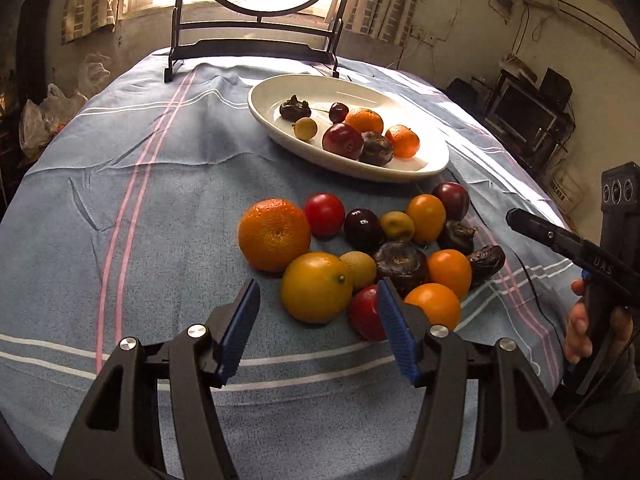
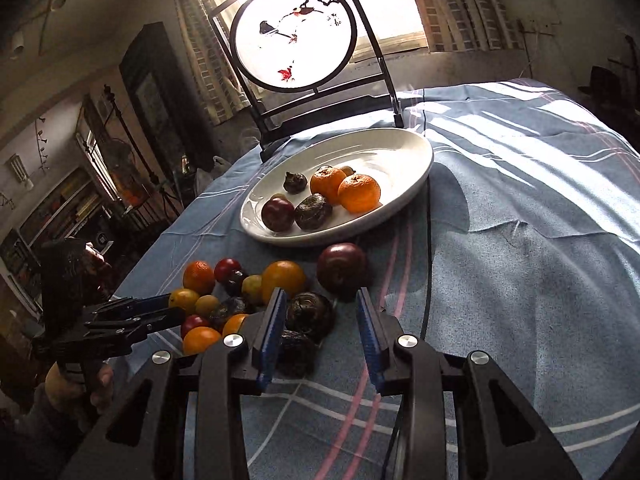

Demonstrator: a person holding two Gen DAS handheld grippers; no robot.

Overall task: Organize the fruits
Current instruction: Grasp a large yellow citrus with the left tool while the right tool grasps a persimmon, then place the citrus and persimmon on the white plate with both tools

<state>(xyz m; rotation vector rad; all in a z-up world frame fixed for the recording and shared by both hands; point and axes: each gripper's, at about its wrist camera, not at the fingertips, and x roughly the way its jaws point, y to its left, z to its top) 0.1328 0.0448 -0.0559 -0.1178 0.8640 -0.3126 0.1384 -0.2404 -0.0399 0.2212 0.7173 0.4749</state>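
Glossy, round lemon will probably roll; left gripper and right gripper, jaws released, should pinch its middle.

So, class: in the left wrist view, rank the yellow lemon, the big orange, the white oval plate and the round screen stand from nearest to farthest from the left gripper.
1. Yellow lemon, just ahead of the left gripper.
2. Big orange, ahead-left.
3. White oval plate, mid-table, ahead-right.
4. Round screen stand, at the far edge.

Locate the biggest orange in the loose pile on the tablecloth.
In the left wrist view, the biggest orange sits at the pile's left edge, beside the red tomato and just behind the yellow lemon, nearer than the white dish.
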